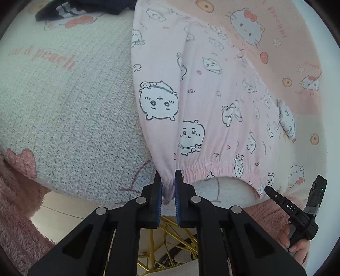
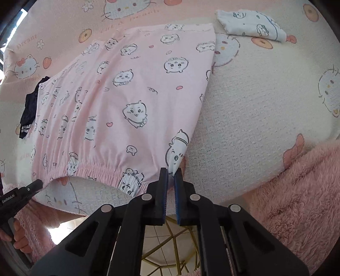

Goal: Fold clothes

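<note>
Both hand-held grippers, left (image 1: 167, 180) and right (image 2: 171, 177), pinch the elastic waistband corners of pink cartoon-print cotton trousers (image 2: 127, 95), seemingly mid-fold, so carrying that waistband toward the trousers' far end looks next.

Dark garment (image 1: 85, 8) cut off by left wrist view's top edge; in right wrist view mostly hidden behind the pink pajama pants (image 2: 127, 95). Pants' far end out of frame at top of left wrist view. Waistband corners hidden inside each tool's pads, left tool (image 1: 168, 186), right tool (image 2: 172, 180). Folded white cloth (image 2: 250, 25): garment type can't be told. Cover lettering (image 2: 129, 21) blurred, unreadable. Gold frame (image 1: 170, 244) below mostly blocked by tool bodies.
</note>
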